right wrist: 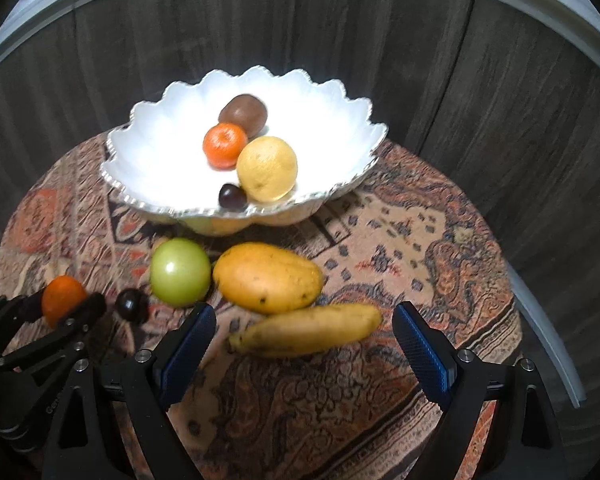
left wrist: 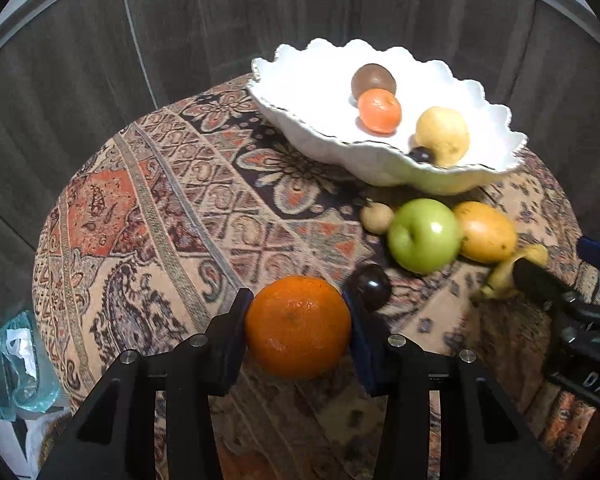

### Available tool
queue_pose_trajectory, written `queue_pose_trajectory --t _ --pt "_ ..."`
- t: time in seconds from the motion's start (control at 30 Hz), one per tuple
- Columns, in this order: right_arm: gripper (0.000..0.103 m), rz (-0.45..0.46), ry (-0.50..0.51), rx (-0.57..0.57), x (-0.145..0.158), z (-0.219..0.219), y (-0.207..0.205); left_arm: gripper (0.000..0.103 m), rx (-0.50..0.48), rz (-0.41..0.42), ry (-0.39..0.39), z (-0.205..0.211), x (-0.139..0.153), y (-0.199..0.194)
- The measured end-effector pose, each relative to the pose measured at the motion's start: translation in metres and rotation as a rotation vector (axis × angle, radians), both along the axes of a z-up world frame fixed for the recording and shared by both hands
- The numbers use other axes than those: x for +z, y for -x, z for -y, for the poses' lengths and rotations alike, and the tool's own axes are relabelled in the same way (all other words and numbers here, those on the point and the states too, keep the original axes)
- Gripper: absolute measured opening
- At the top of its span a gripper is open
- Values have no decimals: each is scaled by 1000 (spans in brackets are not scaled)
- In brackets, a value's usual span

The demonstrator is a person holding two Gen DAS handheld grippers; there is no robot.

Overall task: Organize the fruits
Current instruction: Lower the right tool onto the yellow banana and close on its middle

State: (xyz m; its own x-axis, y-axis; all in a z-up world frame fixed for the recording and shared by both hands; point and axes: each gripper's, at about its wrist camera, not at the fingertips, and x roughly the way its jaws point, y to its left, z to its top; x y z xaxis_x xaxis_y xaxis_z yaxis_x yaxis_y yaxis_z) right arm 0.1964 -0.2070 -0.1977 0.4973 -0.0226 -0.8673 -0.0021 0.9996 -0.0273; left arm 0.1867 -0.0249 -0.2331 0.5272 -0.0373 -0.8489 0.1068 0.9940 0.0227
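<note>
Left gripper (left wrist: pixel 298 326) pinches the big orange (left wrist: pixel 298 326) at the near part of the round bench (left wrist: pixel 148 216), a dark plum (left wrist: pixel 369 287) touching its right finger, with wide bare cloth to the left out to the bench rim. Right gripper (right wrist: pixel 304 338) spread wide around the banana (right wrist: pixel 306 330), not touching it; mango (right wrist: pixel 267 277) and green apple (right wrist: pixel 180 272) lie just behind, crowding the scalloped white bowl (right wrist: pixel 156 152). Bowl holds a small orange (right wrist: pixel 225 146), brown fruit (right wrist: pixel 244 115), yellow citrus (right wrist: pixel 267 169) and a plum (right wrist: pixel 232 197) by its near rim, its left half bare.
</note>
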Motion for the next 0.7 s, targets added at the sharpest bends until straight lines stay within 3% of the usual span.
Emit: queue_pose_trajectory --t 0.27,0.57,0.7 --pt "91 -77 -3 203 2 11 -5 45 12 8 -5 29 18 13" --pt "90 -253 148 576 -8 4 -29 45 88 -9 29 48 35 18" --pt "82 -299 222 730 -15 -8 -34 45 92 -44 46 54 34 18"
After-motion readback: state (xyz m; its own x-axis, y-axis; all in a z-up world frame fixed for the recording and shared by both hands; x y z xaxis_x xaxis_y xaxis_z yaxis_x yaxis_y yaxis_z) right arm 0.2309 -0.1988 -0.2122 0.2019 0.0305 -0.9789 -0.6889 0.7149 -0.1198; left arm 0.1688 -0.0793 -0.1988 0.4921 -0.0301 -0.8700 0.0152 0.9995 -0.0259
